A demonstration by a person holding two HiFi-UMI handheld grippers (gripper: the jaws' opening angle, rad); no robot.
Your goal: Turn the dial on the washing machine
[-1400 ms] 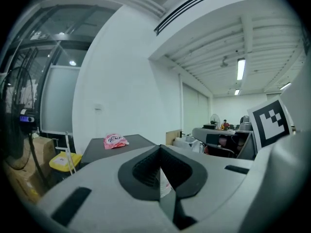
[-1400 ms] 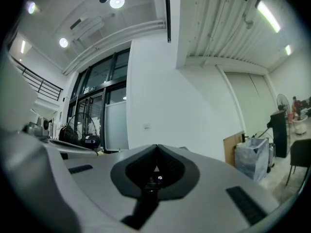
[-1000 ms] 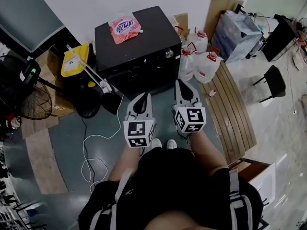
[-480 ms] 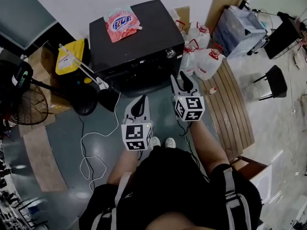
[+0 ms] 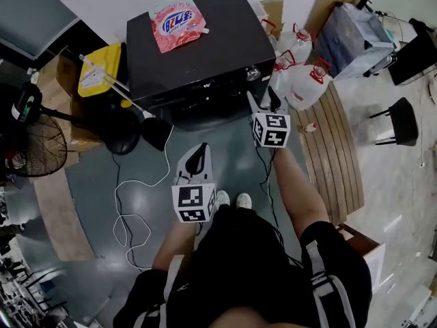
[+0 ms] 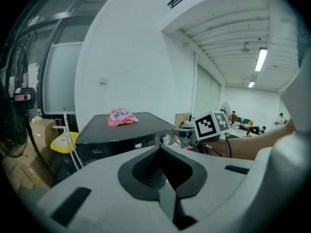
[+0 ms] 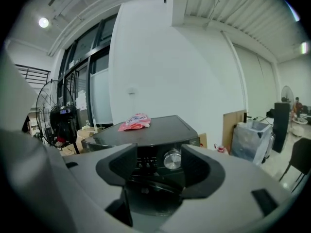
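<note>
A black washing machine [image 5: 198, 46] stands in front of me, its silver dial [image 5: 253, 74] at the right of the front panel. My right gripper [image 5: 263, 101] is held just short of the dial. In the right gripper view its jaws are opening, with the dial [image 7: 172, 159] showing through the gap, farther off, and nothing between the pads. My left gripper [image 5: 199, 150] hangs lower and farther back over the floor. Its jaws meet in the left gripper view [image 6: 160, 152], where the dial [image 6: 166, 140] shows small behind them.
A pink detergent bag [image 5: 176, 22] lies on the machine's top. A yellow box [image 5: 102, 77] and a standing fan [image 5: 34, 142] are to the left. Water jugs [image 5: 300, 80] and a wooden slatted board [image 5: 334, 149] are to the right. A white cable [image 5: 136, 203] runs over the floor.
My right gripper has moved forward and up towards the dial, and its jaws have parted. My left gripper has stayed back, dropping a little in the view.
</note>
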